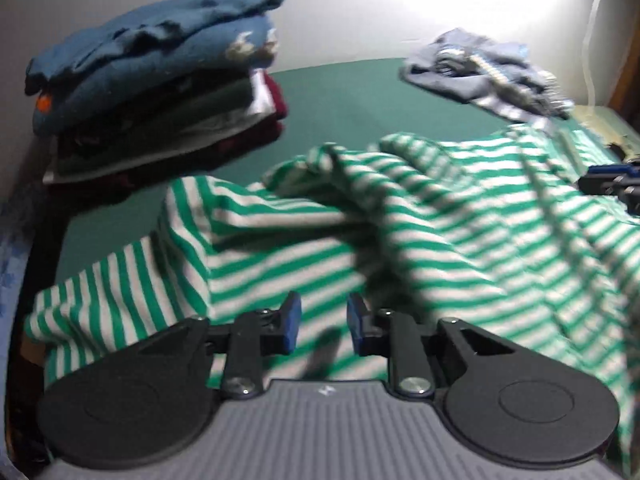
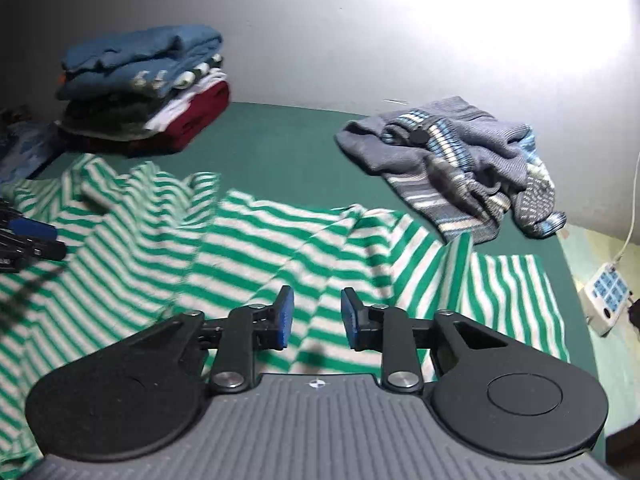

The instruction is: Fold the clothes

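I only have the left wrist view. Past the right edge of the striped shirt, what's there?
Observer: A white power strip with blue switches lies beside the green-covered table, its cable running up the wall.
Operator: Does the shirt's right sleeve lie flat?
Observer: Yes, the green-and-white striped shirt has its right sleeve spread flat near the table edge.
Operator: Is the right hand-held gripper holding cloth?
Observer: No, the right hand-held gripper is open above the shirt, nothing between its blue pads.

One green-striped shirt [image 2: 248,240], one crumpled grey-blue sweater [image 2: 460,160], one stack of folded clothes [image 2: 144,88], one power strip [image 2: 606,300], two tongs.
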Demonstrator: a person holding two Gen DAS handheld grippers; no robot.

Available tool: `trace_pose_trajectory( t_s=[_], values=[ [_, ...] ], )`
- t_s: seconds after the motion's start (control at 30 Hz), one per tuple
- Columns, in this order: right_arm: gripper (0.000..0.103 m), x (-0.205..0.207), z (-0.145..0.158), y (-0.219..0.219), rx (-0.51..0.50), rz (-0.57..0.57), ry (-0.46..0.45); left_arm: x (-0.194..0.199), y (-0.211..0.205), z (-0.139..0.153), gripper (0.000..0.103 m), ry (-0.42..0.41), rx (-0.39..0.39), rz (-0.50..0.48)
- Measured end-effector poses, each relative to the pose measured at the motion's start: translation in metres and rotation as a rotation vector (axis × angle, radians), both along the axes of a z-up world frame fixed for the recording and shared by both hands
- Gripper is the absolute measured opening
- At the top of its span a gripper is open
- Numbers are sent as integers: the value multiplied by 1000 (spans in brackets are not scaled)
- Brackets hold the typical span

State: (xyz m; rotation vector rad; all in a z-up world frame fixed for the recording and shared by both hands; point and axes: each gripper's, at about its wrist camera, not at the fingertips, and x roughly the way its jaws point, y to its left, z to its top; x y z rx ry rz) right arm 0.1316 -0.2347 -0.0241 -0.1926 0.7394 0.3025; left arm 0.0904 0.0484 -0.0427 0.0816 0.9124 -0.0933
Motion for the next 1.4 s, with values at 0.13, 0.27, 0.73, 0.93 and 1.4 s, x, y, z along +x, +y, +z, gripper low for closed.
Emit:
trace_pose_trajectory(
  t_s=[0.13, 0.27, 0.73, 0.93, 1.4],
  values=[
    [15, 47, -21, -5, -21, -2, 26, 28, 9, -11, 24, -4, 34, 46],
    [9, 81, -33, -6, 2, -21, 37, 53, 22, -13, 31, -26, 38, 104],
    [8, 123, -27, -6, 12, -76, -45, 73, 28, -9, 44, -69, 115, 70],
    [25, 95, 4, -34, 200, -50, -4, 35, 28, 5, 39, -94, 102, -29],
    [22, 82, 4, 12, 97, 9, -51, 5, 38, -4, 45, -61, 87, 8]
  ],
)
